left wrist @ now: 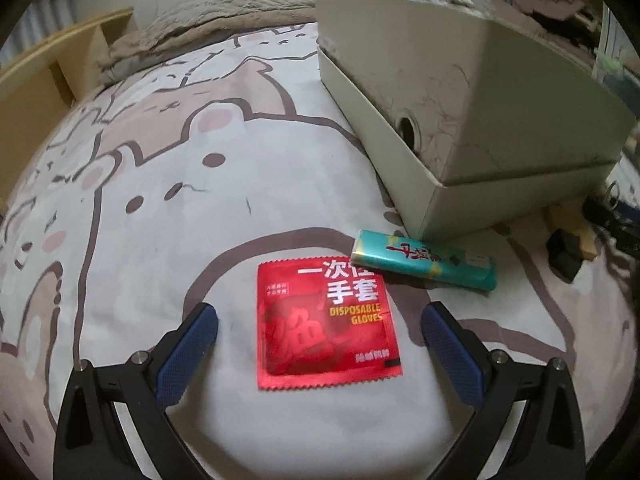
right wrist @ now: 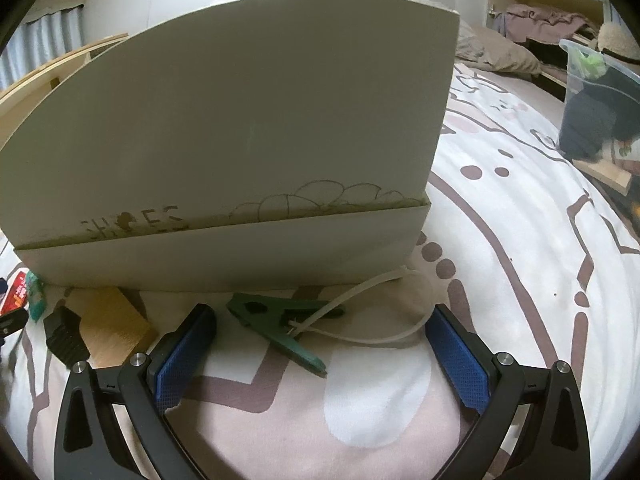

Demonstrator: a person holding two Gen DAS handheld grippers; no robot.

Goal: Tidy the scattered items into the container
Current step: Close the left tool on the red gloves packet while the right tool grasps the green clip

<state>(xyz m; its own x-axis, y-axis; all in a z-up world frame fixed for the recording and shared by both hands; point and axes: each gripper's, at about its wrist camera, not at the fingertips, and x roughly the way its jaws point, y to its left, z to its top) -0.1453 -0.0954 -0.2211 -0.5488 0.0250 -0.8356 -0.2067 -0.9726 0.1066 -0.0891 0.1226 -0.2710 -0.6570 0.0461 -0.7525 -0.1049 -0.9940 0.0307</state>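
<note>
Two packets (left wrist: 326,324) beside shoebox (left wrist: 460,184)

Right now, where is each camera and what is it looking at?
Left wrist: sits behind the open left tool, looking down at the red packet and teal bar on the bed.
Right wrist: sits behind the open right tool, facing the green clip.
Both show the white box.

Two low, close fisheye views over a bedspread (left wrist: 160,208) share the white box (left wrist: 500,128), seen from different sides.
</note>
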